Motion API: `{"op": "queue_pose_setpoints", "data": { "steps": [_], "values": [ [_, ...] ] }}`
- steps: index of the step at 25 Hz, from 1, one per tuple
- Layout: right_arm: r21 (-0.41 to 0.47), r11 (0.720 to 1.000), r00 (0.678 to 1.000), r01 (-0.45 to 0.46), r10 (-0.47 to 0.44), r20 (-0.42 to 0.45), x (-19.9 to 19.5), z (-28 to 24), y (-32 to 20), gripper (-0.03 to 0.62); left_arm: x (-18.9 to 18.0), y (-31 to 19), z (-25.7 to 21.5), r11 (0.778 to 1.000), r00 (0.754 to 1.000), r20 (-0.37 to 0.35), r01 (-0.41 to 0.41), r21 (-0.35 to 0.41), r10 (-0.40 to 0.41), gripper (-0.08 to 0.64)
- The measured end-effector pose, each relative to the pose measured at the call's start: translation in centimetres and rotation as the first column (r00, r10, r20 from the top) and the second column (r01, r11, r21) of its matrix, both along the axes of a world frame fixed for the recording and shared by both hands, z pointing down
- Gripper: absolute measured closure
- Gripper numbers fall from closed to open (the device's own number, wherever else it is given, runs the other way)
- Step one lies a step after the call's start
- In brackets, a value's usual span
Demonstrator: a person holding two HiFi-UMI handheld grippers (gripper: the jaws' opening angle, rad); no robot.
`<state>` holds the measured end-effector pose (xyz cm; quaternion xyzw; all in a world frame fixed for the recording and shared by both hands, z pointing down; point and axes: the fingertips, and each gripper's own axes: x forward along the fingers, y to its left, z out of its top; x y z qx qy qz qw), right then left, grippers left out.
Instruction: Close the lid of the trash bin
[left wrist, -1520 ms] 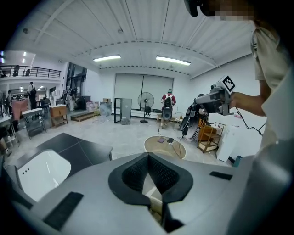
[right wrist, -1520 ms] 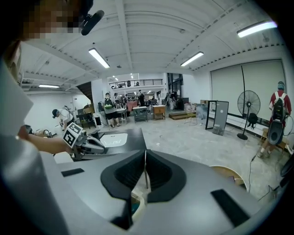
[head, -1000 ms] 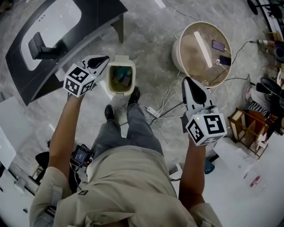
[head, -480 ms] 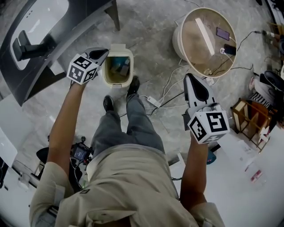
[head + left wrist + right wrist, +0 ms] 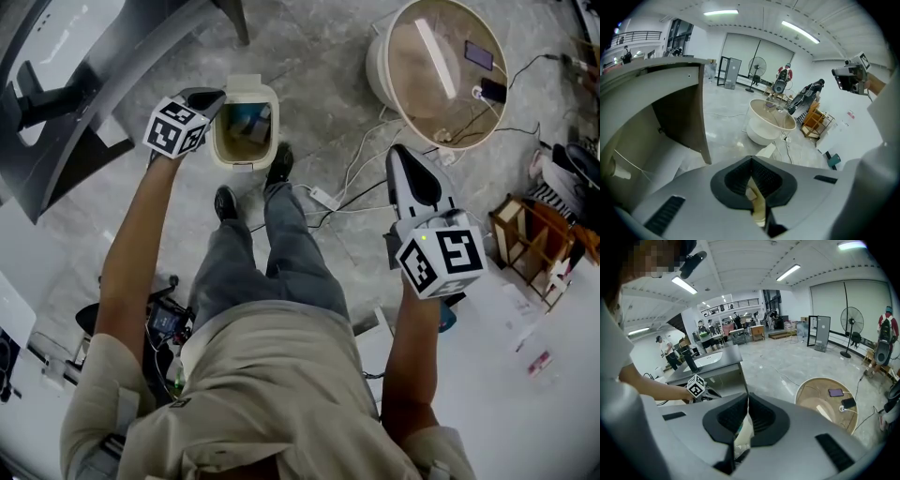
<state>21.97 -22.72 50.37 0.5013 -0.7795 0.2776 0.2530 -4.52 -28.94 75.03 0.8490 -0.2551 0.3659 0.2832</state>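
The cream trash bin stands open on the floor just beyond the person's shoes, its lid raised at the far end. My left gripper is at the bin's far left corner, beside the rim, jaws shut with nothing between them. In the left gripper view the jaws meet at the tip. My right gripper hangs well to the right of the bin over the cables, also shut and holding nothing. In the right gripper view the left gripper's marker cube shows ahead to the left.
A round cream tub with phones on it stands at the far right. A dark counter with a white sink runs along the left. Cables and a power strip lie between bin and tub. A wooden rack is at the right.
The bin and my left gripper have drifted up the head view as the left arm stretched forward; the gripper stays by the bin's far left corner. The right gripper has barely moved.
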Motion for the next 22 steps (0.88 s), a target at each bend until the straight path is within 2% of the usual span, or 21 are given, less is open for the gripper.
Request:
{"op": "queue_pose_setpoints", "data": {
  "steps": [13, 22],
  "values": [
    [-0.018, 1.0, 1.0, -0.001, 0.002, 0.015, -0.7, 1.4, 0.4, 0.566, -0.1, 1.9, 0.8, 1.0, 0.999, -0.04, 0.023, -0.007, -0.023, 0.545],
    [-0.029, 1.0, 1.0, 0.009, -0.008, 0.02, -1.4, 2.0, 0.7, 0.566, -0.1, 6.6, 1.9, 0.995, 0.995, -0.074, 0.055, -0.078, -0.061, 0.545]
  ]
}}
